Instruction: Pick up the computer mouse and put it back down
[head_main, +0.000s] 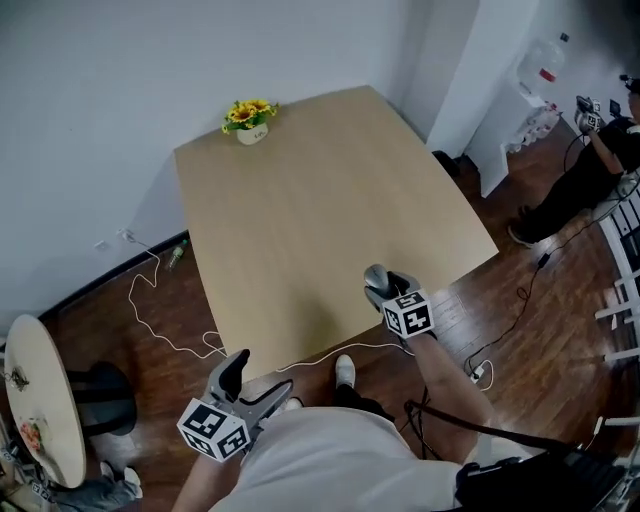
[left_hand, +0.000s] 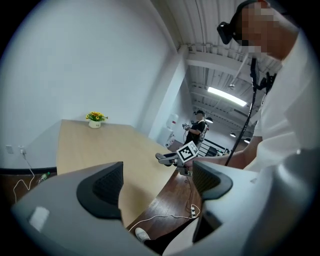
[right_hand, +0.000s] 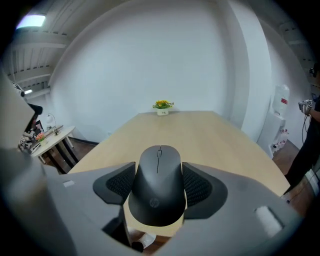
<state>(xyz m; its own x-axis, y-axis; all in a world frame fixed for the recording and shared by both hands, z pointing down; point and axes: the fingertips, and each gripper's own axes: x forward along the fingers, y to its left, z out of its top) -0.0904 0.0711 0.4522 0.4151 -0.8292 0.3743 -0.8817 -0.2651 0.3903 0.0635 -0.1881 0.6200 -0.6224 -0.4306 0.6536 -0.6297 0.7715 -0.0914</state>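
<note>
Lengthwise, the one black computer mouse (right_hand: 159, 186) points its scroll-wheel end toward the flower pot (right_hand: 162, 106) (also one), clamped between the right gripper (right_hand: 159, 174) pads; the left gripper (left_hand: 157, 182) gapes empty.

We find the head view bright and even, with soft light over the pale table (head_main: 330, 200), hardly any shadow and no glare, though the dark floor (head_main: 150, 300) at 8 o'clock stays dim. Both gripper views give us heavy fisheye bending inside a black rim, the walls bowing toward the edges. A ceiling strip lamp (left_hand: 227, 96) glares at 2 o'clock in the left one and a second lamp (right_hand: 31, 21) at 11 o'clock in the right. The near foreground at 6 o'clock looks soft to us, yet the computer mouse (right_hand: 159, 185) stays sharp, with a dull sheen.
</note>
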